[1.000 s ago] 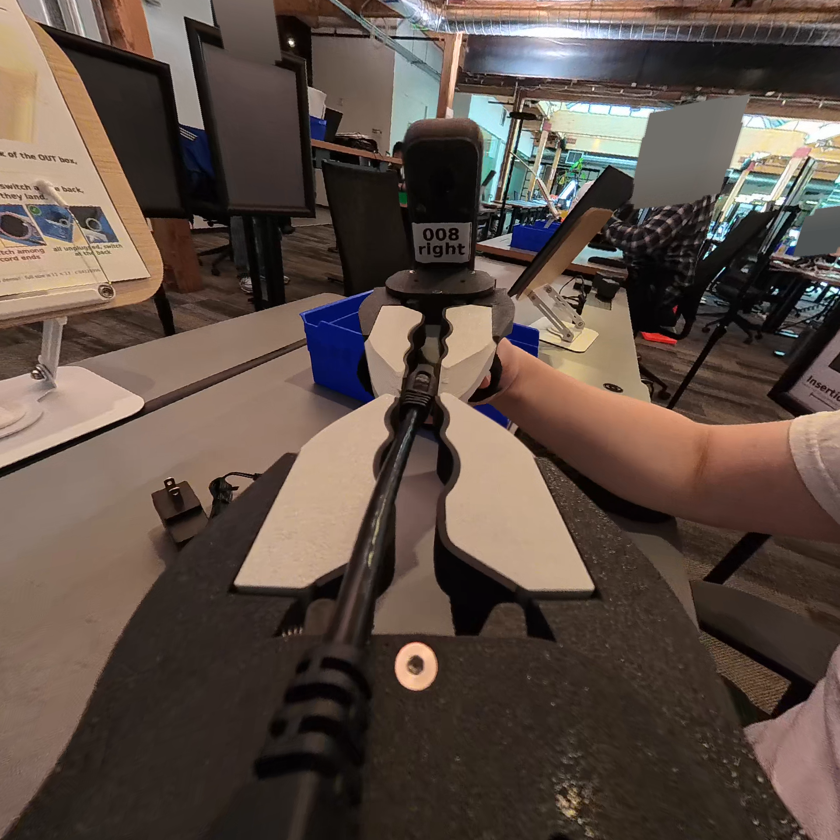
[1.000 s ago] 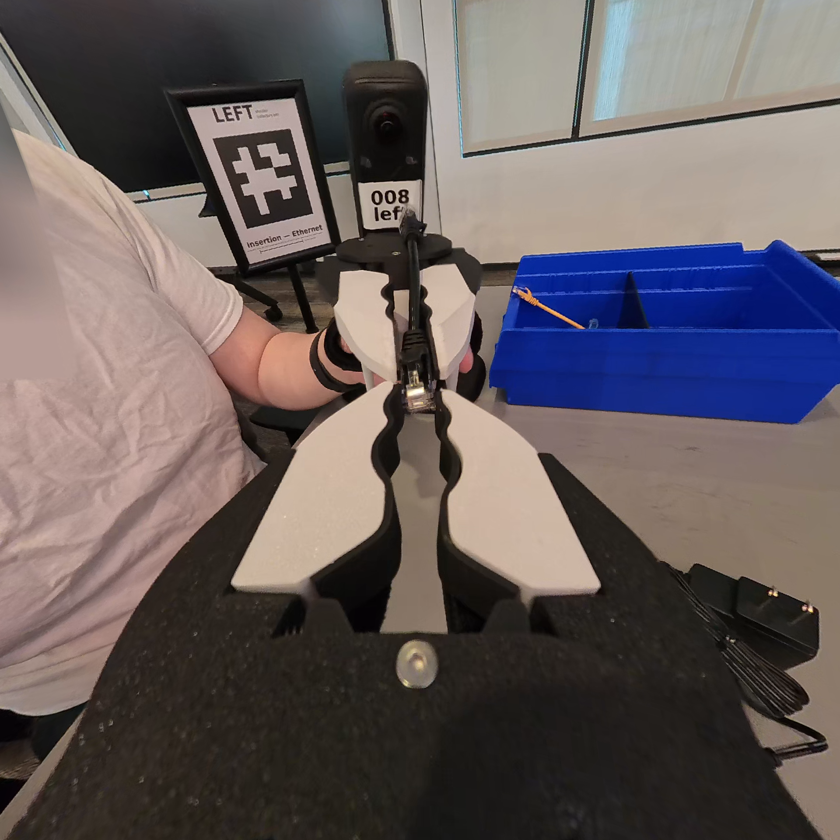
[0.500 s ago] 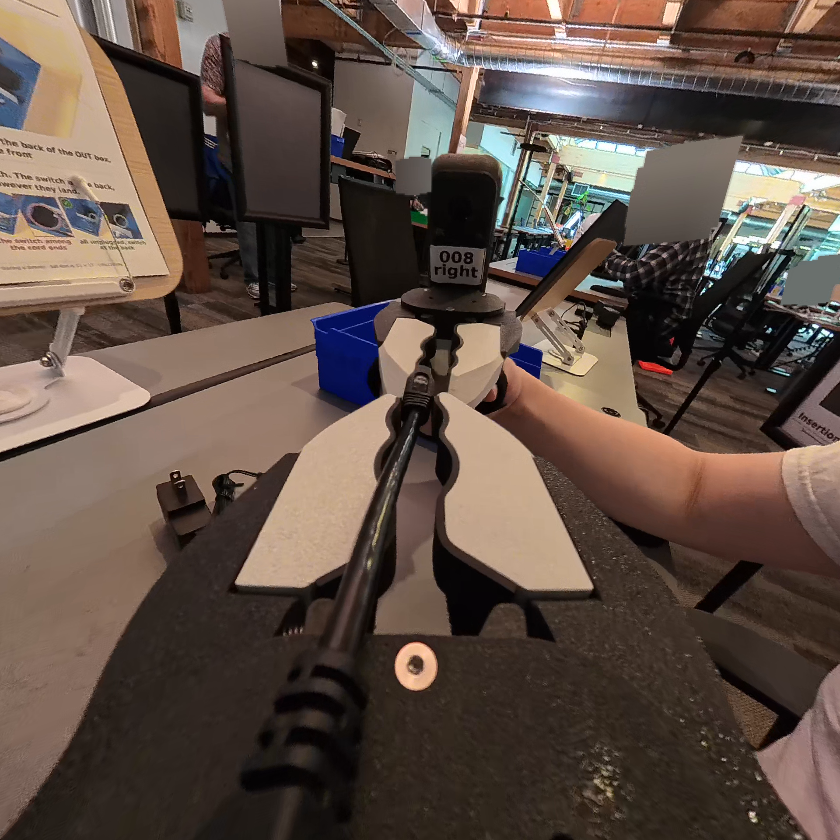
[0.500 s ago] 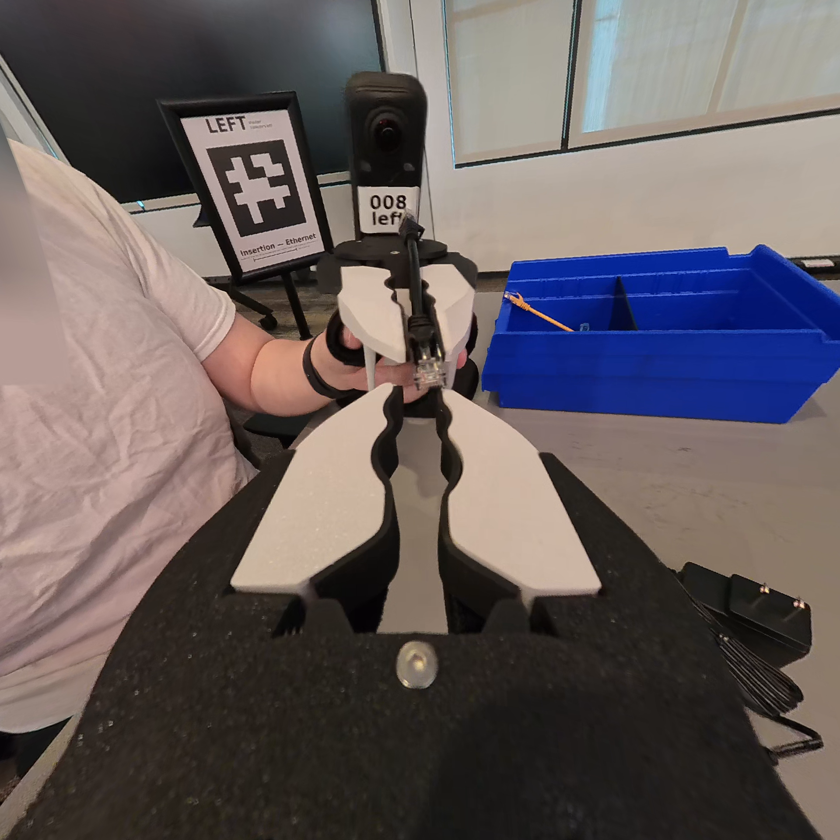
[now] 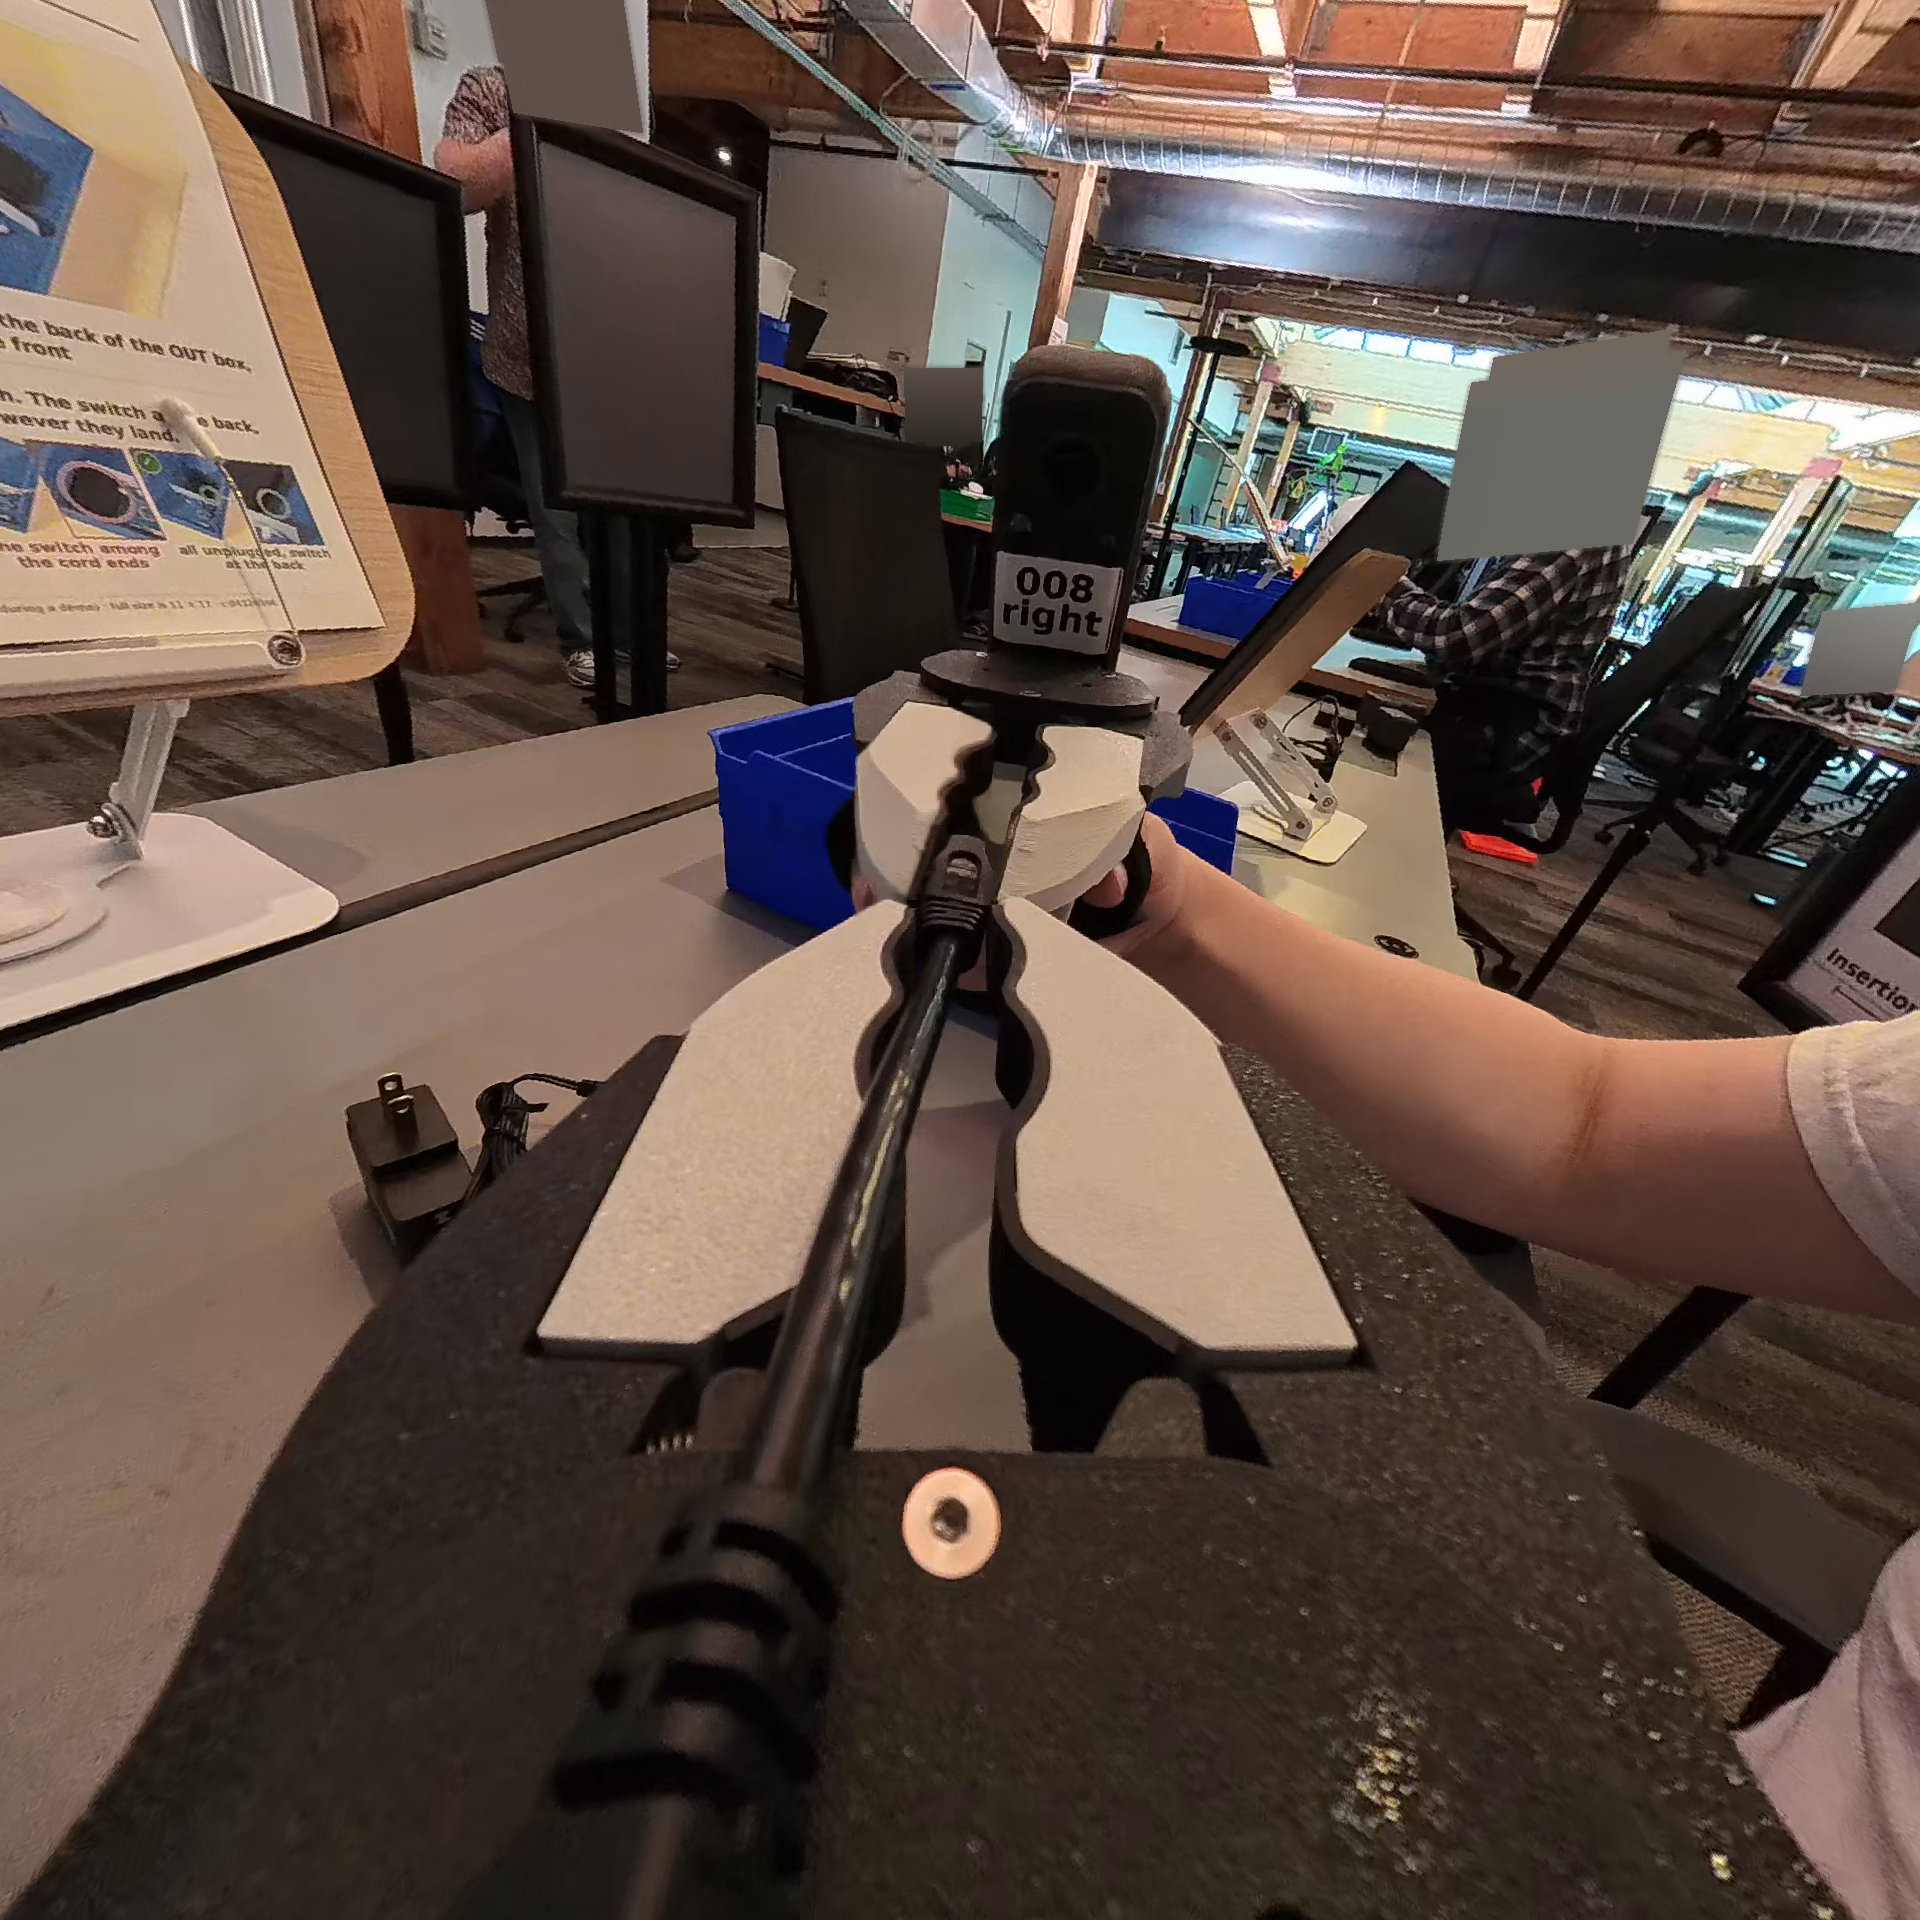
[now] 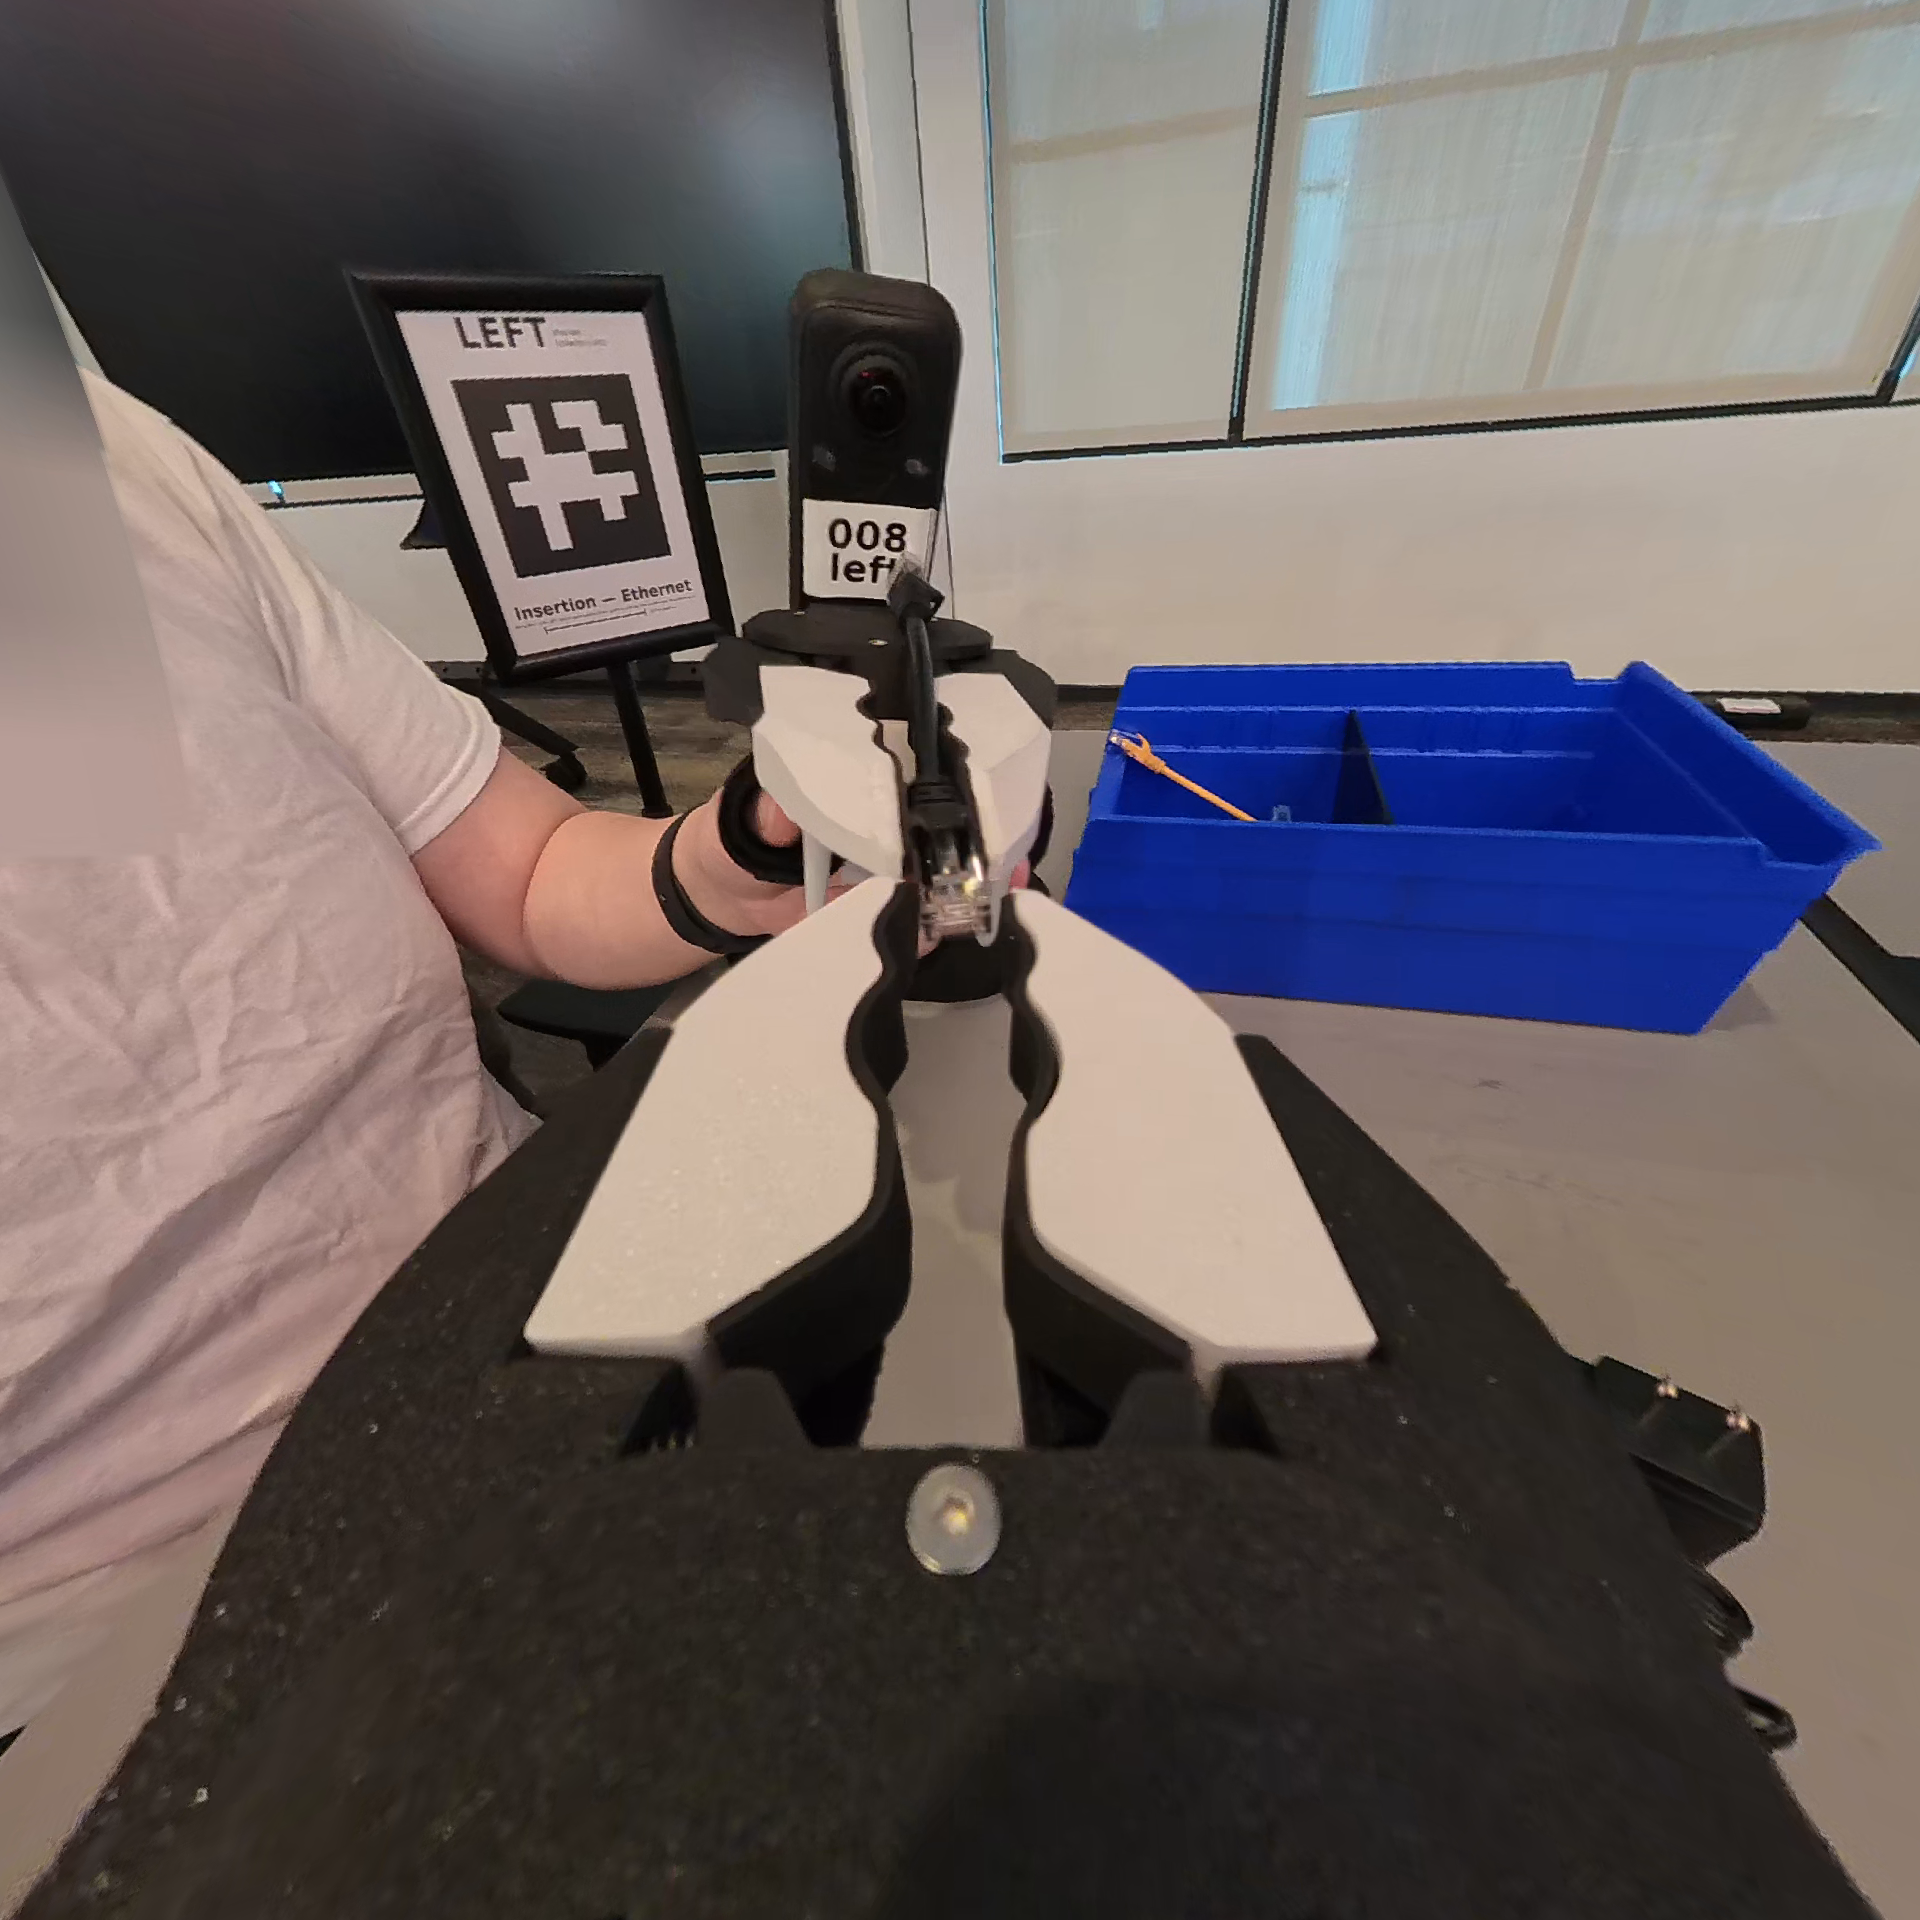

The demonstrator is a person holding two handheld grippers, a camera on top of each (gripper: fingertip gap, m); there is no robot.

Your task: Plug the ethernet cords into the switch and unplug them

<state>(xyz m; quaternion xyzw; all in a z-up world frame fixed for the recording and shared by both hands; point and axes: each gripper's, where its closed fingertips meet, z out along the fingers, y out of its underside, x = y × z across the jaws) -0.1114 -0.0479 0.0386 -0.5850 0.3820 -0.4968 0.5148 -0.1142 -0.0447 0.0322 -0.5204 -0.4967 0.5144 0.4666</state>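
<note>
From my left wrist, my left gripper (image 5: 958,920) is pinching the black ethernet cord (image 5: 883,1122) at the ribbed boot just behind its plug. The cord runs back between my fingers toward the camera, with its other end close to the lens. My right gripper (image 5: 997,821) faces me from the far side, its tips almost touching mine, and the plug pokes into the narrow gap between its fingers. A blue bin (image 5: 774,821) stands on the counter (image 5: 208,1195) behind it. A black power adapter (image 5: 400,1153) lies near on the left, and a stand with an instruction sheet (image 5: 156,416) is far left.

From my right wrist, my right gripper's fingers are a small way apart. The cord's clear plug (image 6: 951,899) sits right at their tips. I cannot tell whether they press on it. My left gripper opposite holds the cord above the counter, plug pointing at me. The blue bin is far right, with an orange cord (image 6: 1184,784) inside. A framed sign (image 6: 561,468) stands far left.
</note>
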